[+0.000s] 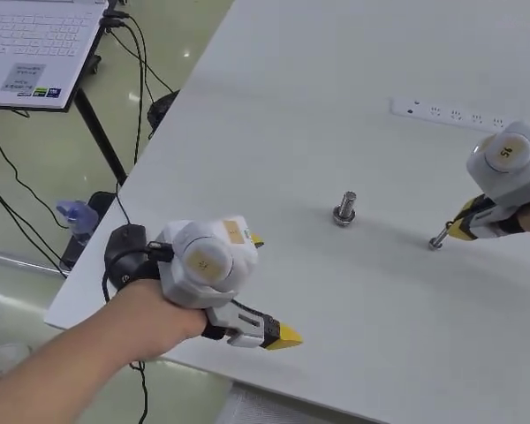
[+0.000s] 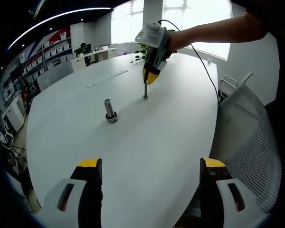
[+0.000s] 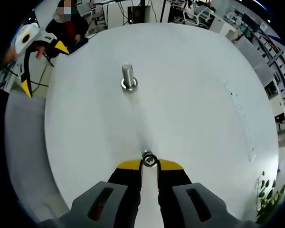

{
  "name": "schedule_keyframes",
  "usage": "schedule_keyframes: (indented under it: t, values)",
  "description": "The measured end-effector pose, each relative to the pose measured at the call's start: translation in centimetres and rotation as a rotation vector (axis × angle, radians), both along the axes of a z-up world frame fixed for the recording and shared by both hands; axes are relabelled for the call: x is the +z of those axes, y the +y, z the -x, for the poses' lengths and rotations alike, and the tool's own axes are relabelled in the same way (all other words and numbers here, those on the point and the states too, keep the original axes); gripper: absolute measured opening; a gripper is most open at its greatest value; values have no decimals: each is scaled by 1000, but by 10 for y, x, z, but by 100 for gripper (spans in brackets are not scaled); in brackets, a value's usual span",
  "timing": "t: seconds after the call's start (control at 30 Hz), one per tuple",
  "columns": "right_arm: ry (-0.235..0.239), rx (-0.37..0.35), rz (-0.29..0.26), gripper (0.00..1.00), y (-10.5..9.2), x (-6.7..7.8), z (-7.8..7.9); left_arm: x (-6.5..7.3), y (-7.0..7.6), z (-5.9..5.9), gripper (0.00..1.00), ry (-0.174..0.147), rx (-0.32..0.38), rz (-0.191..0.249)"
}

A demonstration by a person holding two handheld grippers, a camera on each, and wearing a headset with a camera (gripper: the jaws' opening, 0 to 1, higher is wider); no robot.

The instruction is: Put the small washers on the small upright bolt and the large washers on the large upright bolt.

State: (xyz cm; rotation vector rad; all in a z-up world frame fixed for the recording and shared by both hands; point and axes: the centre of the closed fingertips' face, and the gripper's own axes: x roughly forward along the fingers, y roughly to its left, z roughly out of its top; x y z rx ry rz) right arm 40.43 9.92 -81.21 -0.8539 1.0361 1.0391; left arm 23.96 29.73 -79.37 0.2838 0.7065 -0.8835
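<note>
Small bolt (image 1: 438, 237) – where's it now?

Far R side of the white surface (image 1: 274, 106), foot on the surface. Right gripper (image 3: 150, 164) is pinched nearly closed on its top end. Can't tell if a washer's in there too, too small.

And the large bolt (image 1: 345, 205)?

Upright mid-surface, well apart from the small one. Ring of metal round its base, prob. washers (image 1: 344, 217), can't count them. Left gripper (image 2: 151, 165) hangs at the near edge, jaws wide apart, nothing in them.

So what could go wrong?

Mainly a tip-over. Thin bolt, small foot, and in the head view it looks to lean. Any sideways pull as the gripper lets go and it'd prob. fall & roll. Also, a washer going on tilted could jam on the thread. Left gripper's too far off to steady anything.
</note>
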Motion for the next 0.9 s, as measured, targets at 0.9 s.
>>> schedule_keyframes:
  t: [0.9]
  values:
    - [29,34,63,12,1,-34,-3,-10,3,3,84,20,11,3]
